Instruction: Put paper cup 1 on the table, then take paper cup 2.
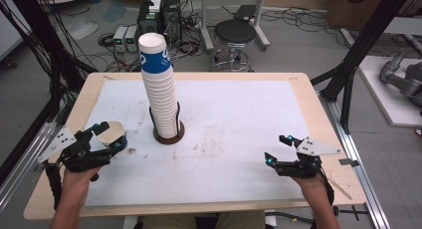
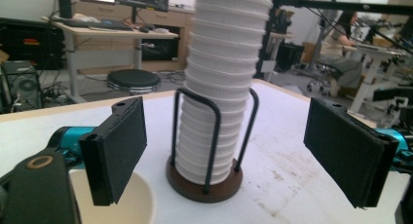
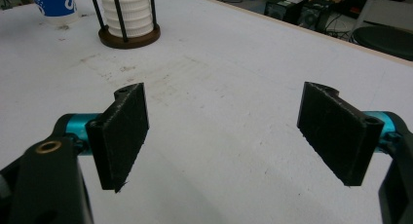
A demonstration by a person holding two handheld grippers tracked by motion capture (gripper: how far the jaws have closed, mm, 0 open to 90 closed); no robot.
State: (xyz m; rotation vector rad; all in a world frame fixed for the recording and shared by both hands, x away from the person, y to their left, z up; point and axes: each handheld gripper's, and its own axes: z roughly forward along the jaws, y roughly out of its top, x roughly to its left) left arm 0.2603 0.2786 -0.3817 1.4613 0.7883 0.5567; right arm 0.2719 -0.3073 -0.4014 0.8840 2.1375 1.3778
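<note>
Where racked, tall white cup stack (image 1: pixel 160 92).

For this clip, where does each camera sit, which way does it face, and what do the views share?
High view: above the person's side, looking forward and down at the table; forearms, left gripper and right gripper show.
Left gripper view: rides the left gripper, facing the cup stack in its rack; open jaws show.
Right gripper view: rides the right gripper, looking across the table; open jaws show.
Shared: all three show the cup stack.

Matt paper cups (image 1: pixel 158 84), dark wooden base (image 1: pixel 168 135)
</note>
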